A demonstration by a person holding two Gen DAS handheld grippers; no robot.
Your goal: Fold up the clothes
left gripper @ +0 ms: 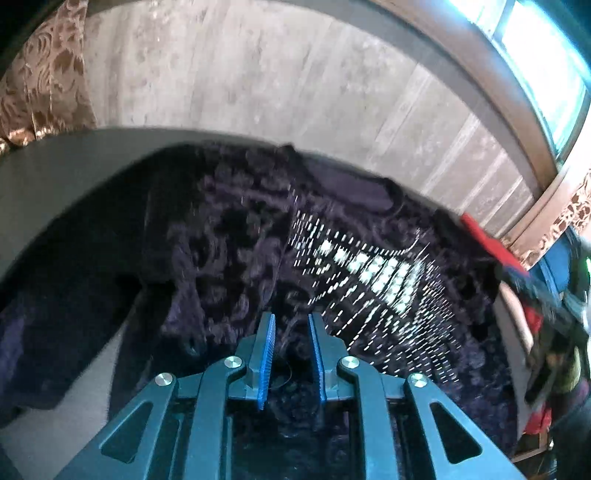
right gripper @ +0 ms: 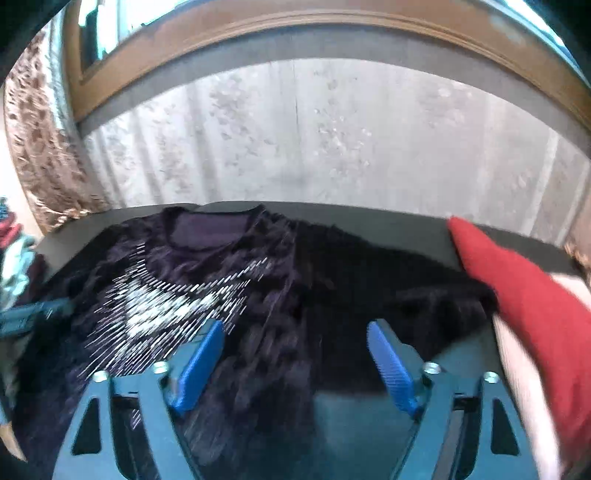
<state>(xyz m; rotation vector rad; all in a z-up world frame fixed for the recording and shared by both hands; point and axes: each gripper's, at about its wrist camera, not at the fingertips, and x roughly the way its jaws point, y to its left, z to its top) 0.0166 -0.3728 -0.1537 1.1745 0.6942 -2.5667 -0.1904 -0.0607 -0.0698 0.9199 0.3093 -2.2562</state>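
A dark purple velvet top [left gripper: 236, 240] with a silver sequin patch [left gripper: 373, 273] lies spread on a grey table [left gripper: 55, 177]. My left gripper [left gripper: 290, 321] is over its lower part, jaws close together with bunched dark fabric between them. In the right wrist view the same top [right gripper: 295, 280] lies flat, neckline [right gripper: 210, 230] at the far edge, sequins [right gripper: 159, 306] at left. My right gripper [right gripper: 295, 332] hovers wide open and empty above the top's middle. The left gripper [right gripper: 33, 314] shows at that view's left edge.
A red cloth [right gripper: 524, 295] lies at the table's right end, also in the left wrist view [left gripper: 491, 240]. A pale curtain [right gripper: 295, 140] hangs behind the table, under a window frame [right gripper: 295, 26]. More clothes [left gripper: 554, 332] pile at the right.
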